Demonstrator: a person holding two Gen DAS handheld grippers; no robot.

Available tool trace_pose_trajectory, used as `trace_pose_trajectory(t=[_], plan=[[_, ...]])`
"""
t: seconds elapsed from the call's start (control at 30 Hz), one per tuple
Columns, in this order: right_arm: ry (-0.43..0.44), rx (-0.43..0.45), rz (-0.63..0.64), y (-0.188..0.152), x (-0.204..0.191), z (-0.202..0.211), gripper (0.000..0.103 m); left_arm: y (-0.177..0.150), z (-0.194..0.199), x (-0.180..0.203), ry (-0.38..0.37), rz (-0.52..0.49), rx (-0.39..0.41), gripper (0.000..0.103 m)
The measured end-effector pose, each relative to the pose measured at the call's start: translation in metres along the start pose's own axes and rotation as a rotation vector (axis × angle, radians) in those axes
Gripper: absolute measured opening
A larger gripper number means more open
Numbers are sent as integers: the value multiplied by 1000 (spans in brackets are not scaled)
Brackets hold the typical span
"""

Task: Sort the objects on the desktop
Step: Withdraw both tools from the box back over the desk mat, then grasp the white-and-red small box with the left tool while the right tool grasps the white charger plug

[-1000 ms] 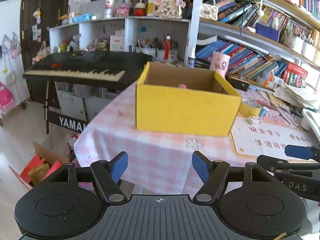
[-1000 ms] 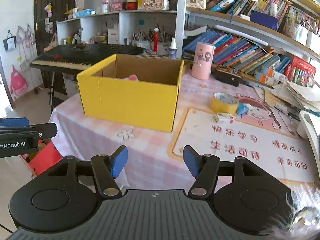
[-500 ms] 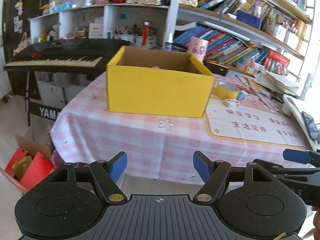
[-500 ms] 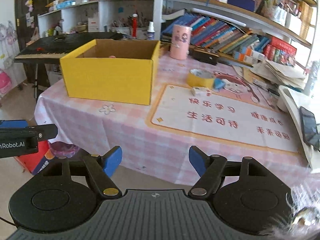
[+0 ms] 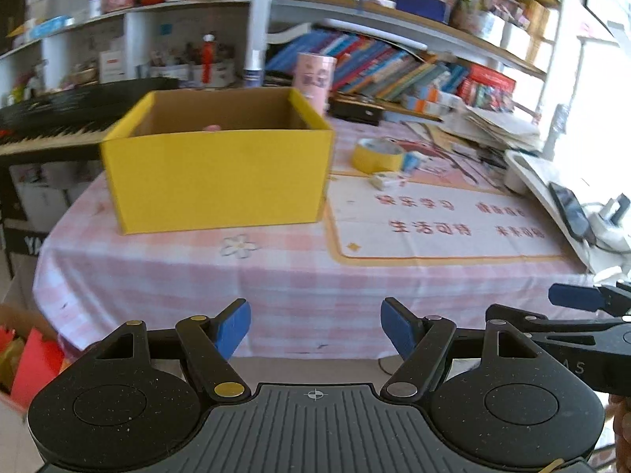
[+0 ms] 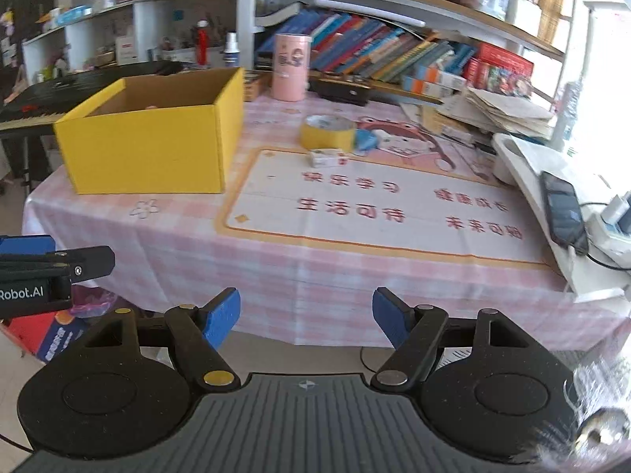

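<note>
The yellow roll of wide tape is lying flat on the table's far half, right of the open yellow cardboard box, w/ a small white flat packet just in front of it and a blue scrap touching its right side. These three are looking like the loose items left to sort; sth pink is already showing inside the box, too little visible to name.

Both grippers are hanging off the near edge of the pink checked tablecloth, well apart from any item. The left gripper is standing released, nothing btwn its blue pads. The right gripper is also released and empty; its jaws have just been opening wider.

Risks, as I'm judging them:
- The tape roll is wide; jaws are looking barely wide enough, so a grab across the full ring is likely slipping or pushing it away. Pinching one wall of the ring is looking safer.
- The packet is low and flat, so pads are likely scraping the printed cream mat and bunching it or the cloth.
- The packet, roll and scrap are crowding each other, so reaching for one is likely knocking another.
- The black phone is lying on a tilted white board at the right edge w/ cables nearby; a wide right-hand swing could be snagging them.
- The pink cylindrical tin is standing upright behind the box, so overshooting the drop could be tipping it.
- The two grippers are sitting close side by side, so they could be clashing over the box.
</note>
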State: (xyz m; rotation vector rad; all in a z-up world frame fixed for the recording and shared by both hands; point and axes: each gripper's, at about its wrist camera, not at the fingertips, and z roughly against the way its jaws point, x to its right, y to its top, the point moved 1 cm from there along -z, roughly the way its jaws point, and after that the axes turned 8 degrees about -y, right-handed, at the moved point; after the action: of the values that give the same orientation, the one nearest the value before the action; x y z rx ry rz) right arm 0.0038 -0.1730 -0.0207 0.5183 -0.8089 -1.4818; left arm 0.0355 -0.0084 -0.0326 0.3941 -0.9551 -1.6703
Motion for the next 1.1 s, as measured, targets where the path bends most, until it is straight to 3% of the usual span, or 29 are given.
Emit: trace_pose_trajectory(t=[0.4,0.67,1.1], plan=[[-54,-43,-71,5,44,-24,72,18,-41,31,-75,-47,-23,75],[-22,-32,-79,17,63,-50,68,33,-71,54,-70,-108,-30,75],[26,-21,-62,62,119,-116,68,72,-145,96,-10,-87,-55,75]])
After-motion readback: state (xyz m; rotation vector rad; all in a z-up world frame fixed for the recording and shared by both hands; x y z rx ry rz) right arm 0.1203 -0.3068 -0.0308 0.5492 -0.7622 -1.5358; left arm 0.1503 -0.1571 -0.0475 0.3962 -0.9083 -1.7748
